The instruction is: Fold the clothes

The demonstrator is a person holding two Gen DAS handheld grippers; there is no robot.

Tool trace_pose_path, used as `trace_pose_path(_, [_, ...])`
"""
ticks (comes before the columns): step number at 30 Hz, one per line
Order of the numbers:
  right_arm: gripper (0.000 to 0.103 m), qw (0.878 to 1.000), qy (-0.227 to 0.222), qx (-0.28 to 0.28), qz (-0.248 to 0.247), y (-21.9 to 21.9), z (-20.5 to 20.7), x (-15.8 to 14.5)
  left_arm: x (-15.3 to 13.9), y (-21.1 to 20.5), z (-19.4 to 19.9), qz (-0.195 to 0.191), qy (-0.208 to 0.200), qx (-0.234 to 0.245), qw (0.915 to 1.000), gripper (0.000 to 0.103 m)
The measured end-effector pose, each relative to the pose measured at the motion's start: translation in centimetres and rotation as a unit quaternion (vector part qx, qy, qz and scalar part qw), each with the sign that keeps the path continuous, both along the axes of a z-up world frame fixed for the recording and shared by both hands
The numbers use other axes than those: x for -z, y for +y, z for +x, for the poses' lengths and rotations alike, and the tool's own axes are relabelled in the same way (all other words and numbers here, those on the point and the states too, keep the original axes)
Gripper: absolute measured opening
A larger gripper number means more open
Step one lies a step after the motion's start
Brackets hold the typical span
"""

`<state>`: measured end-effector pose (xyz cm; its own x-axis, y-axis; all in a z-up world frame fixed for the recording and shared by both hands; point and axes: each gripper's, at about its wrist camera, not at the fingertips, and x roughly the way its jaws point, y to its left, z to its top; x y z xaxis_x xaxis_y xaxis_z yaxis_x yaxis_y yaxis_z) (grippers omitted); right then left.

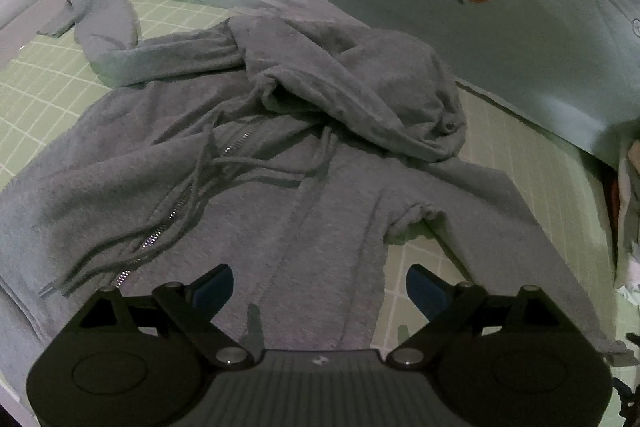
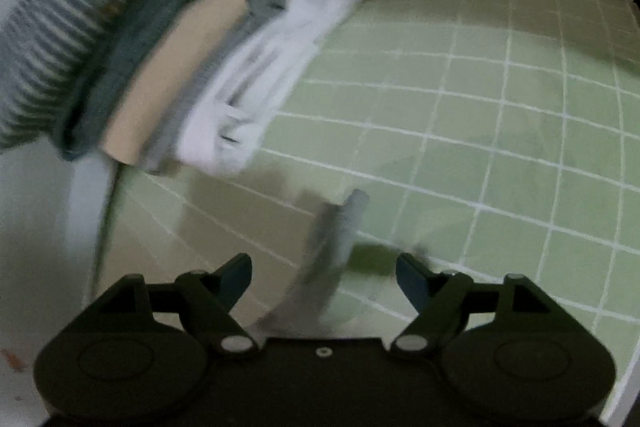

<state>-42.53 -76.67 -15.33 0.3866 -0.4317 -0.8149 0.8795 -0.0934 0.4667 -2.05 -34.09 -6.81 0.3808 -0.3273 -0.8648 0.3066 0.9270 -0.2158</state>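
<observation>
So we've got a grey zip hoodie (image 1: 248,187) spread across the green checked bed sheet (image 1: 36,95), filling the middle of the left wrist view, hood bunched up toward the top centre and the zipper (image 1: 168,215) running down the lower left with the drawstrings tangled over it. One sleeve (image 1: 108,35) curls off to the upper left. Our left gripper (image 1: 320,291) sits at the bottom of the frame over the hoodie's lower part, jaws spread wide with nothing in them. In the right wrist view, our right gripper (image 2: 324,283) is also parted wide and gripping nothing; a blurry grey bit of fabric (image 2: 336,231) shows between the fingers, not pinched. A stack of folded clothes (image 2: 152,59) sits in the upper left there, striped piece on the outside.
</observation>
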Motion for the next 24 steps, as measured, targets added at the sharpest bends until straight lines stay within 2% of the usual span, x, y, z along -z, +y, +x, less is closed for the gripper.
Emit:
trace_pose_path(1, [0.039,1.000,-0.007,-0.009,-0.001,-0.3,0.1,0.2,0.0,-0.1,0.0,0.000,-0.001,0.001,1.0000,0.093])
trace_pose_path(2, [0.027,1.000,-0.017,-0.022,-0.006,-0.5,0.1,0.1,-0.1,-0.1,0.0,-0.001,-0.003,0.002,1.0000,0.093])
trace_pose_path(3, [0.005,0.999,-0.021,-0.027,-0.027,-0.5,0.1,-0.6,-0.1,-0.1,0.0,-0.001,-0.005,0.002,1.0000,0.093])
trace_pose_path(5, [0.005,0.995,-0.031,-0.028,-0.087,0.0,-0.3,-2.5,-0.3,-0.1,0.0,-0.001,-0.009,0.002,1.0000,0.093])
trace_pose_path(7, [0.005,0.986,-0.042,-0.022,-0.159,0.7,-1.1,-5.0,-0.4,-0.1,-0.1,0.000,-0.014,0.001,0.9999,0.093])
trace_pose_path(9, [0.005,0.977,-0.040,-0.023,-0.207,1.1,-1.9,-6.8,-0.5,0.0,-0.1,0.001,-0.017,-0.002,0.9999,0.093])
trace_pose_path(11, [0.005,0.977,-0.034,-0.025,-0.210,0.7,-2.6,-6.3,-0.5,0.3,0.0,0.001,-0.017,-0.008,0.9998,0.093])
trace_pose_path(13, [0.011,0.984,0.016,-0.021,-0.179,0.0,-2.8,-3.8,-0.4,0.8,0.0,-0.002,-0.015,-0.017,0.9998,0.093])
trace_pose_path(15, [0.014,0.990,0.076,-0.015,-0.119,-0.5,-3.0,-0.7,-0.5,1.4,0.0,-0.001,-0.017,-0.022,0.9996,0.093])
trace_pose_path(16, [0.021,0.990,0.085,-0.011,-0.111,-0.1,-3.2,-0.2,-0.6,1.8,-0.1,0.001,-0.019,-0.024,0.9995,0.093])
trace_pose_path(17, [0.028,0.990,0.089,-0.007,-0.108,0.4,-3.4,0.0,-0.8,2.2,-0.2,0.004,-0.022,-0.026,0.9994,0.093])
trace_pose_path(18, [0.048,0.990,0.094,-0.004,-0.106,1.0,-3.6,0.2,-0.9,2.6,-0.3,0.007,-0.025,-0.028,0.9993,0.093])
trace_pose_path(19, [0.064,0.990,0.099,0.000,-0.103,1.5,-3.8,0.4,-1.1,3.0,-0.4,0.009,-0.027,-0.030,0.9991,0.093])
trace_pose_path(21, [0.068,0.986,0.121,-0.017,-0.117,2.6,-3.0,-0.2,-1.3,4.1,-0.4,0.015,-0.029,-0.037,0.9988,0.093])
trace_pose_path(24, [0.081,0.978,0.144,-0.044,-0.143,4.6,-1.5,-1.3,-1.5,6.0,-0.2,0.021,-0.028,-0.049,0.9982,0.093])
